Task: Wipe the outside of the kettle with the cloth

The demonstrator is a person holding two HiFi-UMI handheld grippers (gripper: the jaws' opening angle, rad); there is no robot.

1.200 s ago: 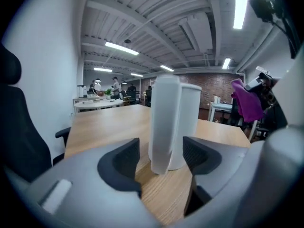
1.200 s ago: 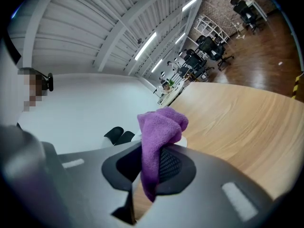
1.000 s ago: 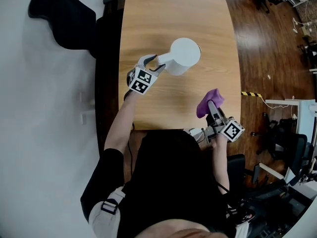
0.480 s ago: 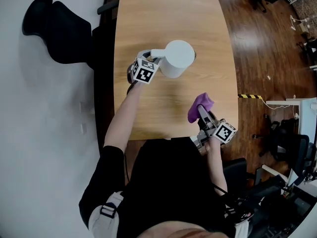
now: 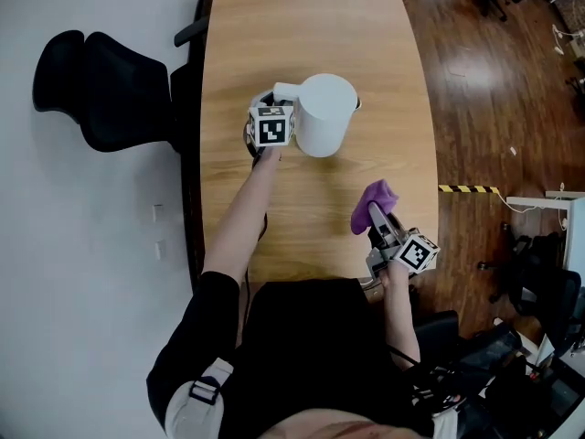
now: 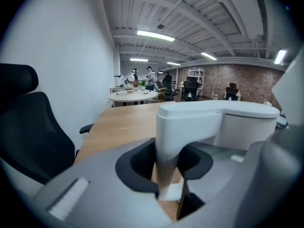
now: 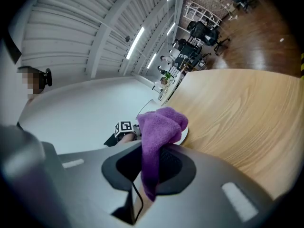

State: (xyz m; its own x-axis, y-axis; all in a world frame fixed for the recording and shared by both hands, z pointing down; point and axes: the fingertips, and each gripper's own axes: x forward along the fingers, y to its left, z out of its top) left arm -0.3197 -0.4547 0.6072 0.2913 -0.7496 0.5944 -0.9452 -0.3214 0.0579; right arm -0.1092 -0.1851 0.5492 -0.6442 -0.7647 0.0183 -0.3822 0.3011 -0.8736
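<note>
Purple cloth (image 7: 159,127) is pinched tight in the jaws of the right gripper (image 5: 377,219) and sticks out past them, above the near right part of the table (image 5: 311,26). The left gripper (image 5: 274,101) has just been closing its jaws, and now they squeeze the white handle (image 6: 190,120) of the kettle (image 5: 324,112). The kettle stands upright in the middle of the wood table, well apart from the cloth, and a black chair (image 5: 101,90) is by the table's left side.

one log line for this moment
left gripper: jaws just closed on handle of white cylindrical kettle | right gripper: shut on purple fleecy cloth, off kettle | wipe: not begun
</note>
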